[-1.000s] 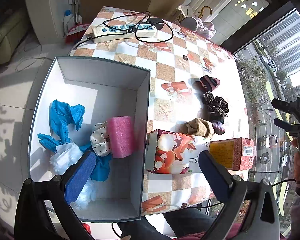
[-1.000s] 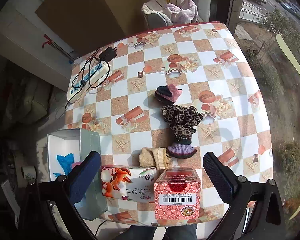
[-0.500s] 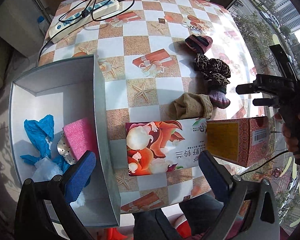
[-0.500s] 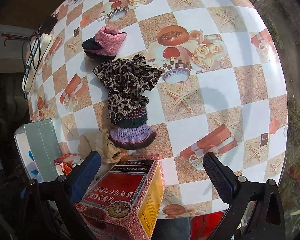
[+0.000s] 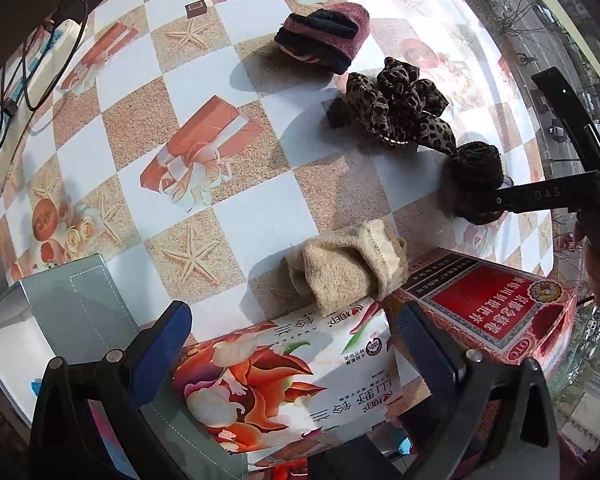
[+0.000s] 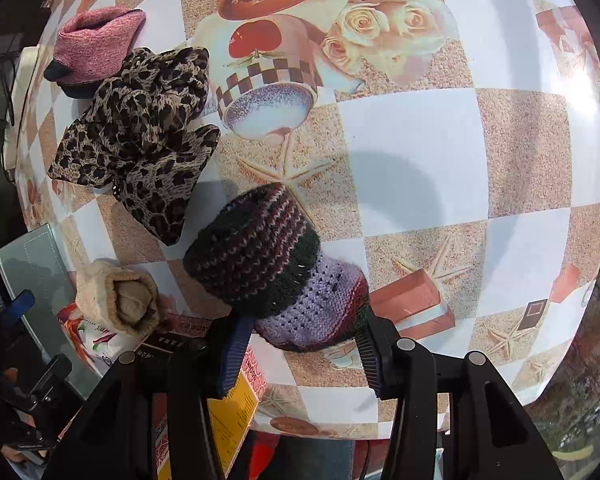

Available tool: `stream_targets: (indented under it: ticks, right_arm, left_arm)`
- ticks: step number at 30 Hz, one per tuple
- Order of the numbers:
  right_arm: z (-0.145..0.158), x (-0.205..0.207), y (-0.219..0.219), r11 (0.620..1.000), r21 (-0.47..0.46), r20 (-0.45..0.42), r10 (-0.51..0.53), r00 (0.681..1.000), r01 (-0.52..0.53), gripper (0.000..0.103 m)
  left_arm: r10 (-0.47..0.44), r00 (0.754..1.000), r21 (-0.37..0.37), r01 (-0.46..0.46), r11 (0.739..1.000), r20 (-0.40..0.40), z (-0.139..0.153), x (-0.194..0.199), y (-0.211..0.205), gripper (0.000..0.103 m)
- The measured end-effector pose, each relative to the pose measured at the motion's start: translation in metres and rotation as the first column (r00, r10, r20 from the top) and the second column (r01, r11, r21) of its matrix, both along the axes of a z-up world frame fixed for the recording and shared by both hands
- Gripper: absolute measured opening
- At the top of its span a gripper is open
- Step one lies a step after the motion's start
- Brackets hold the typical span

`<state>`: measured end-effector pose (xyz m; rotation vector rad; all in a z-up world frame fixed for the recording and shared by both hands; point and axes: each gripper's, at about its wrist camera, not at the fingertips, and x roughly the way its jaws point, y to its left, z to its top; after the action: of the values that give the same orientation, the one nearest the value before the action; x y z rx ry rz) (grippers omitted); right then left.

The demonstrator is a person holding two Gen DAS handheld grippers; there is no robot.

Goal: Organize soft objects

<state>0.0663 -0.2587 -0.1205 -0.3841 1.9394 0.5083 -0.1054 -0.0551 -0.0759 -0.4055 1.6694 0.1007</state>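
Observation:
My right gripper (image 6: 300,344) is closed around the purple base of a striped knitted piece (image 6: 272,276) on the table; it also shows in the left wrist view (image 5: 474,168). Beside it lie a leopard-print scrunchie (image 6: 140,132), a pink rolled sock (image 6: 96,46) and a beige rolled sock (image 6: 120,300). My left gripper (image 5: 292,344) is open and empty above a floral tissue pack (image 5: 284,376), with the beige sock (image 5: 348,268) just ahead. The grey box (image 5: 60,320) is at lower left.
A red carton (image 5: 488,308) lies against the tissue pack at the table's front edge. A white power strip with black cables (image 5: 28,64) sits at the far left. The table's right edge borders a window.
Both grippers have come down close to the table. My right gripper has narrowed around the knitted piece. My left gripper has moved from over the box to over the tissue pack.

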Motion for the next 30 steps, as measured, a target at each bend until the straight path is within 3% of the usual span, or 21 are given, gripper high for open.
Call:
stream_targets:
  ticks: [4, 7, 8, 9, 13, 16, 19, 21, 22, 23, 27, 30]
  right_arm:
    - [0.014, 0.002, -0.047, 0.998, 0.016, 0.074, -0.054, 0.996, 0.053, 0.055]
    - [0.031, -0.003, -0.058, 0.993, 0.094, 0.13, -0.081, 0.988, 0.069, 0.069]
    - [0.035, -0.005, -0.056, 0.993, 0.106, 0.157, -0.072, 0.985, 0.056, 0.081]
    - [0.038, -0.007, -0.051, 0.994, 0.107, 0.187, -0.051, 0.981, 0.032, 0.084]
    - [0.027, -0.016, -0.027, 0.995, 0.041, 0.256, 0.077, 0.964, -0.091, 0.084]
    - [0.002, -0.027, -0.028, 0.992, -0.039, 0.243, 0.127, 0.962, -0.121, 0.084]
    - [0.002, -0.04, -0.031, 0.987, -0.064, 0.315, 0.163, 0.935, -0.15, 0.088]
    - [0.004, -0.043, -0.035, 0.988, -0.059, 0.324, 0.152, 0.934, -0.14, 0.081]
    - [0.008, -0.044, -0.037, 0.99, -0.054, 0.333, 0.143, 0.932, -0.132, 0.073]
    - [0.014, -0.047, -0.036, 0.991, -0.045, 0.346, 0.137, 0.928, -0.13, 0.05]
    - [0.022, -0.051, -0.037, 0.99, -0.028, 0.35, 0.136, 0.927, -0.135, 0.045]
    - [0.027, -0.052, -0.048, 0.996, 0.009, 0.341, 0.078, 0.937, -0.086, 0.044]
  left_arm:
    - [-0.065, 0.996, -0.044, 0.063, 0.997, -0.056, -0.028, 0.027, -0.002, 0.103]
    - [-0.111, 0.989, -0.089, 0.102, 0.991, -0.098, -0.045, 0.035, -0.007, 0.103]
    - [-0.121, 0.987, -0.103, 0.11, 0.989, -0.106, -0.048, 0.036, -0.009, 0.103]
    - [-0.132, 0.985, -0.112, 0.119, 0.986, -0.112, -0.051, 0.037, -0.011, 0.103]
    - [-0.161, 0.972, -0.134, 0.139, 0.981, -0.172, -0.067, 0.038, -0.021, 0.103]
    - [-0.14, 0.966, -0.072, 0.127, 0.989, -0.217, -0.079, 0.039, -0.021, 0.103]
    - [-0.157, 0.96, -0.037, 0.153, 0.988, -0.233, -0.086, 0.045, -0.029, 0.099]
    - [-0.152, 0.958, -0.019, 0.152, 0.988, -0.244, -0.088, 0.048, -0.034, 0.097]
    - [-0.156, 0.96, -0.009, 0.159, 0.987, -0.234, -0.087, 0.051, -0.038, 0.093]
    - [-0.168, 0.962, 0.001, 0.172, 0.985, -0.217, -0.084, 0.053, -0.042, 0.089]
    - [-0.179, 0.972, -0.033, 0.176, 0.984, -0.151, -0.068, 0.055, -0.057, 0.034]
    - [-0.138, 0.985, 0.032, 0.142, 0.989, -0.103, -0.058, 0.051, -0.058, 0.024]
